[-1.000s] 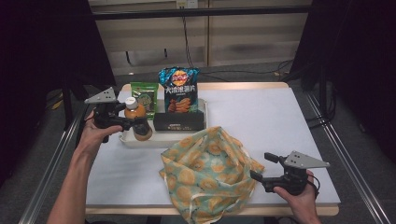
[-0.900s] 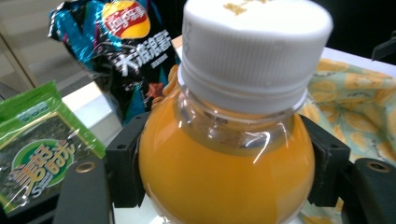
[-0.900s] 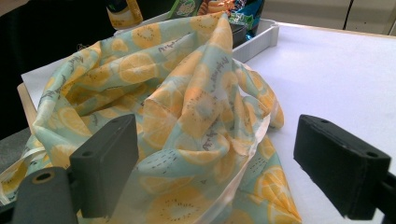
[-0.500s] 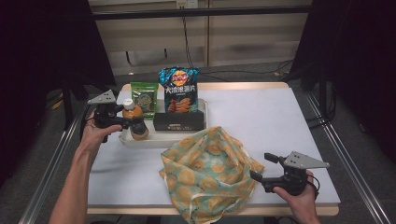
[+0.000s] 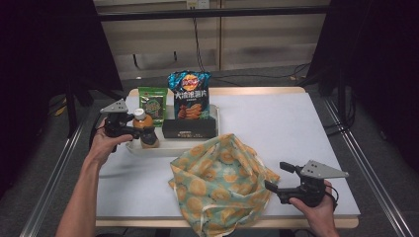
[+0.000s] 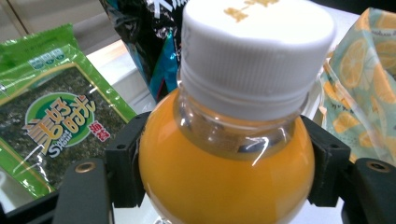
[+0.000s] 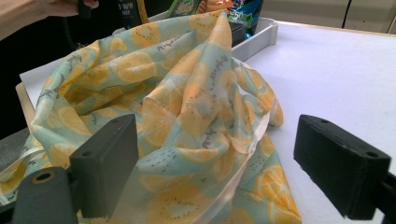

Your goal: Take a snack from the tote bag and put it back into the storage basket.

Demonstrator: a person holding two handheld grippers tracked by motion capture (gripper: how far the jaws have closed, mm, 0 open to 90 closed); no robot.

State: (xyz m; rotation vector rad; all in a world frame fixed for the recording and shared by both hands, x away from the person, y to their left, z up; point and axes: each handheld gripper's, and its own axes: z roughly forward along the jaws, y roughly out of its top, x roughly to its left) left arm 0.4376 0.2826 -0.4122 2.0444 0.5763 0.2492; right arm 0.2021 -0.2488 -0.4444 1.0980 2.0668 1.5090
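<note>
The orange juice bottle (image 5: 145,129) stands upright, long axis vertical, white cap up, at the left end of the white tray (image 5: 170,146). The left gripper (image 5: 132,131) clamps its shoulder. The right gripper (image 5: 271,178), jaws apart, holds nothing beside the lemon-print bag (image 5: 217,185). The white table (image 5: 296,133) stands in a dark room with pale wall panels.

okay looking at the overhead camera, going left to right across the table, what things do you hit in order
left gripper → orange juice bottle → black box in the white tray → orange-print cloth bag → right gripper. The seaweed packet and chip bag stand behind the bottle and box, so I left them out.
</note>
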